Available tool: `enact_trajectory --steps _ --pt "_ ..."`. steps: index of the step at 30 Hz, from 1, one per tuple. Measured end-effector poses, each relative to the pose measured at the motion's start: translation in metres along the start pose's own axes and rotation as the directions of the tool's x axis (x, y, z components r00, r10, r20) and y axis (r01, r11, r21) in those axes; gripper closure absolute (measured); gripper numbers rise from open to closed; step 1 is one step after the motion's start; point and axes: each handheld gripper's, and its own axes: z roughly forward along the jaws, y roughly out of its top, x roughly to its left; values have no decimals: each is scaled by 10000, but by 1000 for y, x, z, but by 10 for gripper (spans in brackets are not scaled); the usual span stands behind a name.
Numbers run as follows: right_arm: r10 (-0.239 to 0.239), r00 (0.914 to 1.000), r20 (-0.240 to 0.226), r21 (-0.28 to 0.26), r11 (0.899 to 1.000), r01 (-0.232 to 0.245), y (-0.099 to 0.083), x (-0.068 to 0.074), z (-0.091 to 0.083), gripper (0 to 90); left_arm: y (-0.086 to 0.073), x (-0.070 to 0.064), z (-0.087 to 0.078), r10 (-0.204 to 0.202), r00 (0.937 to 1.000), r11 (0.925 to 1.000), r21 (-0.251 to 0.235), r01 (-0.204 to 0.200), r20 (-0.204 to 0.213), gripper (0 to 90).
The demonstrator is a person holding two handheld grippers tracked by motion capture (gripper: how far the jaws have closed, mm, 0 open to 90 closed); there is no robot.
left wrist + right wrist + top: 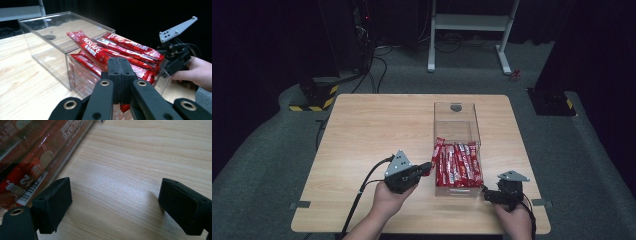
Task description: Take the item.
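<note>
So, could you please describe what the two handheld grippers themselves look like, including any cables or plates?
Both are black. The left gripper carries a grey three-cornered plate dotted with small holes, and a black cable trails from it toward the table's near edge. The right gripper has a similar grey plate. The right gripper view shows blocky black jaw pads; the left gripper's linkage has brass-ringed pivot holes. No sleeves are visible.
</note>
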Motion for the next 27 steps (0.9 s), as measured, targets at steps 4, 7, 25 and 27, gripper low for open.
enact_trajectory --steps 4,7,25,27 --pt "0 10000 5 -6 10000 0 0 0 0 113 -1 5 -4 -37 9998 10000 -15 36 -171 900" --pt "-1 10000 6 -7 10000 1 0 0 0 113 -3 12 -9 -99 9993 9999 -36 98 -368 900" --pt "1 10000 6 -7 10000 -1 0 0 0 113 -12 40 -23 -290 9928 9996 32 296 -1162 900" --pt "-1 10000 -1 2 10000 1 0 0 0 113 -14 44 -24 -283 9911 9995 89 297 -1297 900"
